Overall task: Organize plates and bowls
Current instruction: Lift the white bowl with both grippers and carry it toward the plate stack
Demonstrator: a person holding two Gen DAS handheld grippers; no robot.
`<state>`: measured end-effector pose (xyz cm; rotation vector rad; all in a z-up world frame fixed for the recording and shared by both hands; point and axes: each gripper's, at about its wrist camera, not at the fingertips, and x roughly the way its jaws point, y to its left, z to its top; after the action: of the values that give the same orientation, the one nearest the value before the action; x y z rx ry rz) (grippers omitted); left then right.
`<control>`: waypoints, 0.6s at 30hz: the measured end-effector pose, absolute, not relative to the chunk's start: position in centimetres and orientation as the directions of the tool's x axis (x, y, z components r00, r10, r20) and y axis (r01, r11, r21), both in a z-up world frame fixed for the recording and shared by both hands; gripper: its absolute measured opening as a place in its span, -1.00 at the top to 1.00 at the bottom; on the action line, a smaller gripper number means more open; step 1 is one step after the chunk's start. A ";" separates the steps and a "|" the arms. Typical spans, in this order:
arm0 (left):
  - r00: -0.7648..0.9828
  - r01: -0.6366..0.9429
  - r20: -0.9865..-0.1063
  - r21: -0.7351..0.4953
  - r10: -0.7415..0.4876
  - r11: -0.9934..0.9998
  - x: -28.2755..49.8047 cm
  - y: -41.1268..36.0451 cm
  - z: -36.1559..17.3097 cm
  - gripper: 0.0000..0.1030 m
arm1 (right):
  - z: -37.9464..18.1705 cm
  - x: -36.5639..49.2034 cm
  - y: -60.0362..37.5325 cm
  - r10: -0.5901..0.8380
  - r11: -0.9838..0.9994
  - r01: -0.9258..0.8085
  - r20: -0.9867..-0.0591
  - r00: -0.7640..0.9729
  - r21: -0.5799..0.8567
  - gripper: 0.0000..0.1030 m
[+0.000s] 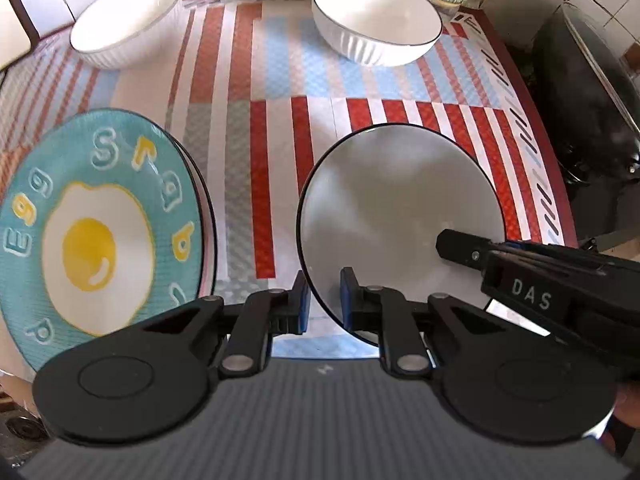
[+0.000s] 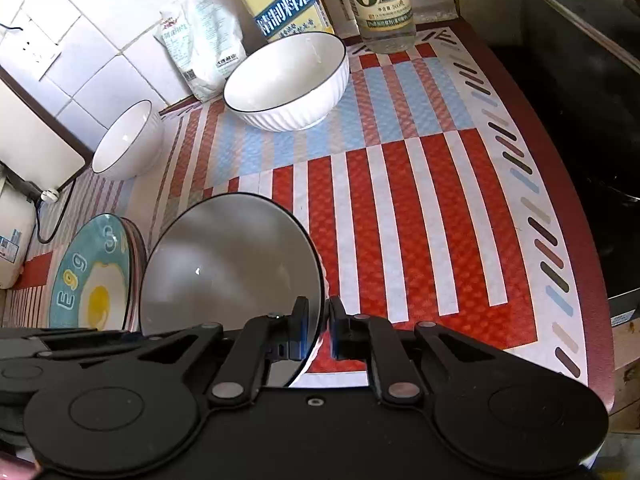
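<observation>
A white bowl with a dark rim (image 1: 384, 216) (image 2: 228, 264) is near me, over the striped mat. My left gripper (image 1: 324, 304) straddles its left rim, jaws a little apart. My right gripper (image 2: 319, 330) is shut on its right rim; it shows in the left wrist view (image 1: 456, 246). A teal fried-egg plate (image 1: 92, 224) (image 2: 90, 280) tops a stack of plates to the left. Two more white ribbed bowls stand at the back: one at left (image 1: 124, 20) (image 2: 126, 140), one at right (image 1: 376, 16) (image 2: 284, 80).
A vinegar bottle (image 2: 382, 0), a yellow cooking-wine bag (image 2: 280, 0) and a white packet (image 2: 200, 44) line the tiled back wall. A black wok (image 1: 588, 92) sits off the mat's right edge. A white appliance with a cord (image 2: 12, 236) stands at far left.
</observation>
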<state>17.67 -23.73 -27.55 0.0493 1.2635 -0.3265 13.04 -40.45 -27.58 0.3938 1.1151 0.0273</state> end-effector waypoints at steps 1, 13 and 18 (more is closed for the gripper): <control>0.261 0.268 -0.941 -0.143 -0.214 0.953 17.7 -23.8 -27.6 0.74 | -27.6 13.1 -40.4 0.211 0.934 0.173 -0.873 0.440 0.313 0.73; 0.263 0.277 -0.945 -0.120 -0.195 0.953 18.2 -23.8 -28.5 0.72 | -28.5 13.4 -39.8 0.209 0.945 0.139 -0.875 0.437 0.295 0.70; 0.273 0.279 -0.947 -0.090 -0.168 0.956 18.1 -23.8 -27.7 0.62 | -27.8 13.9 -39.3 0.192 0.954 0.134 -0.890 0.413 0.268 0.44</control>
<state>18.14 -23.76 -27.73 0.1015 1.2594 -0.3019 13.88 -39.31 -27.83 0.3201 1.1502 0.0375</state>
